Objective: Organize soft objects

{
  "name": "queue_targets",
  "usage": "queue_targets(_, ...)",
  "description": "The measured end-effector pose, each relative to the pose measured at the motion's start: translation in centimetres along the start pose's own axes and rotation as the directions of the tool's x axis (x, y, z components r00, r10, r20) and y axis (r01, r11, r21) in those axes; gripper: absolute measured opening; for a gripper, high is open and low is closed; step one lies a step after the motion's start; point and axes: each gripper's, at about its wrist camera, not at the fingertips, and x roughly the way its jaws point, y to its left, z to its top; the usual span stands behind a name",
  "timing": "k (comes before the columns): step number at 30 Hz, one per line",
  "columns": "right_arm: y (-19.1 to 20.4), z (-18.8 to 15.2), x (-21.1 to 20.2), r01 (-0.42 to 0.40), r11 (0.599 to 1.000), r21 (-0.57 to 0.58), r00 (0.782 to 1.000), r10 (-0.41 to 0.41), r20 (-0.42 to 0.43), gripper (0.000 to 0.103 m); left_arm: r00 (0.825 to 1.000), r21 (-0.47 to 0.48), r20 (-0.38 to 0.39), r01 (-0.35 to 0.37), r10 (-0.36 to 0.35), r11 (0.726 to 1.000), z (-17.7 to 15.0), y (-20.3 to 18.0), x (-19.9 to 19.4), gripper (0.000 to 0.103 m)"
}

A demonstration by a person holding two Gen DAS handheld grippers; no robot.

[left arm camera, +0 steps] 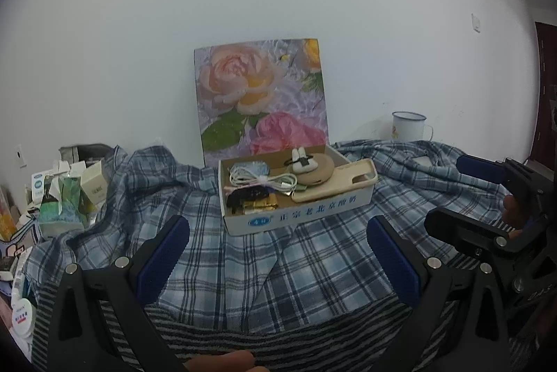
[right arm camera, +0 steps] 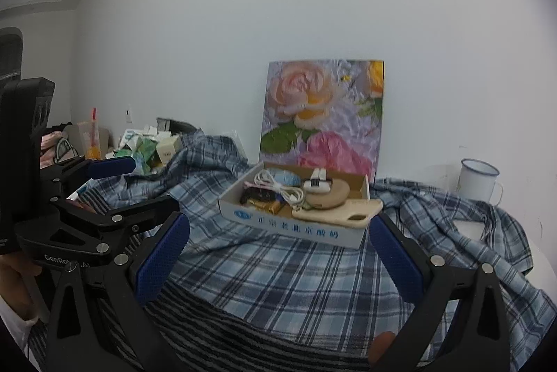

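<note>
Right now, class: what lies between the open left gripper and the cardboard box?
Only plaid shirt lies between the left gripper and the cardboard box, which sits on it. The left wrist view shows this best.

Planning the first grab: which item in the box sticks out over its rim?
The beige phone case, at the box's right front corner. Its end overhangs the rim; the cable and other items lie inside.

Open plaid cloth (left arm camera: 278, 267) ahead; cardboard box (left arm camera: 296, 215) blocks centre, clutter (left arm camera: 62, 194) left.

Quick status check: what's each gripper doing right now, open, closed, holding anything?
Left gripper: open, holding nothing, above the plaid shirt.
Right gripper: open, holding nothing.
</note>
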Motion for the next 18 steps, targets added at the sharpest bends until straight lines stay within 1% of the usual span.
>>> queue_targets(4, 0.0, -0.6, 0.9, 0.006, 1.0, 0.004, 0.999, -0.006, -0.032, 0.103, 0.999, 0.012, -0.029, -0.03, 0.03, 0.999, -1.0, -0.1, 1.3, 0.103)
queue_targets(7, -0.4, -1.0, 1.2, 0.011, 1.0, 0.025, 0.999, -0.009, -0.044, 0.103, 0.997, 0.007, -0.076, -0.017, 0.018, 1.0, -2.0, -0.1, 2.4, 0.103)
queue_targets(8, -0.6, -1.1, 1.3, 0.015, 0.999, 0.035, 0.999, -0.013, -0.05, 0.103, 0.997, 0.008, -0.082, -0.017, 0.018, 1.0, -2.2, -0.1, 2.4, 0.103)
queue_targets(10, -0.7, -1.3, 1.5, 0.024, 0.999, 0.042, 0.998, -0.021, -0.059, 0.103, 0.997, -0.007, -0.061, -0.038, 0.038, 0.999, -2.2, 0.2, 2.1, 0.103)
queue_targets(12, -0.6, -1.3, 1.6, 0.022, 0.999, 0.035, 0.998, -0.019, -0.067, 0.103, 0.998, -0.021, -0.061, -0.031, 0.03, 0.999, -2.3, 0.5, 2.1, 0.103)
queue_targets(14, -0.4, -1.4, 2.2, 0.019, 1.0, 0.024, 0.996, -0.016, -0.091, 0.103, 0.996, -0.036, -0.085, -0.023, 0.02, 0.999, -2.4, 0.8, 2.6, 0.103)
queue_targets(18, -0.2, -1.6, 3.1, 0.013, 1.0, 0.016, 0.991, -0.011, -0.136, 0.103, 0.997, -0.044, -0.07, -0.026, 0.023, 0.999, -2.5, 0.9, 2.2, 0.103)
